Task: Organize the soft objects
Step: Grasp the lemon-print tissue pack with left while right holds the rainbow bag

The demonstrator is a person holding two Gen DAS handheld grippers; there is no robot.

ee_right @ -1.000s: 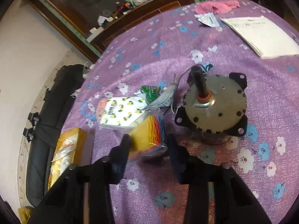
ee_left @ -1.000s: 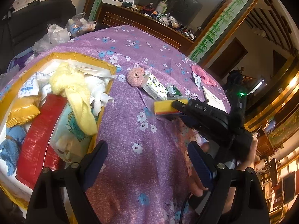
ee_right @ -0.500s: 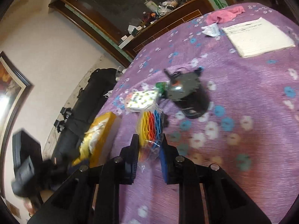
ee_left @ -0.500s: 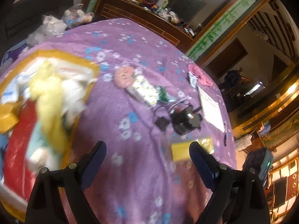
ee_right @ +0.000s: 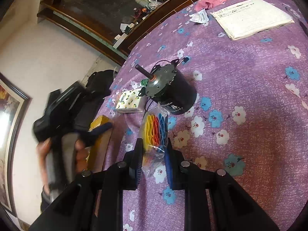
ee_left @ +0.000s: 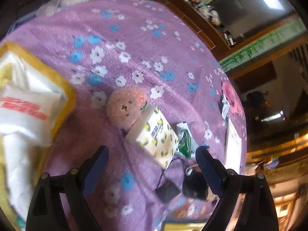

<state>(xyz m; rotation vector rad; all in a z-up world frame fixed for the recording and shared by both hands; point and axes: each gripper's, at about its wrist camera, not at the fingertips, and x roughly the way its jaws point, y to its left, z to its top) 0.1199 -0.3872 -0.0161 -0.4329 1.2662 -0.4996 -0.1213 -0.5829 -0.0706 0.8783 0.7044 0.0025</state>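
Pinching a clear bag of coloured foam pieces (ee_right: 156, 132) low in the centre of the right wrist view, the right gripper (ee_right: 153, 158) has its jaws drawn in close on the plastic; they have just been closing, with the bag between them. The bag's yellow, orange and blue contents stand above the purple floral tablecloth (ee_right: 250, 100). Just beyond it sits a dark electric motor (ee_right: 171, 90) with its shaft pointing to the upper left, and left of that a lemon-print tissue pack (ee_right: 130, 101).

In the left wrist view the left gripper (ee_left: 152, 160) is spread wide with nothing between its fingers. The tissue pack lies mid-frame, touching a pink plush toy (ee_left: 126, 105) up and to its left. A yellow-rimmed box (ee_left: 63, 104) of soft items fills the left edge.
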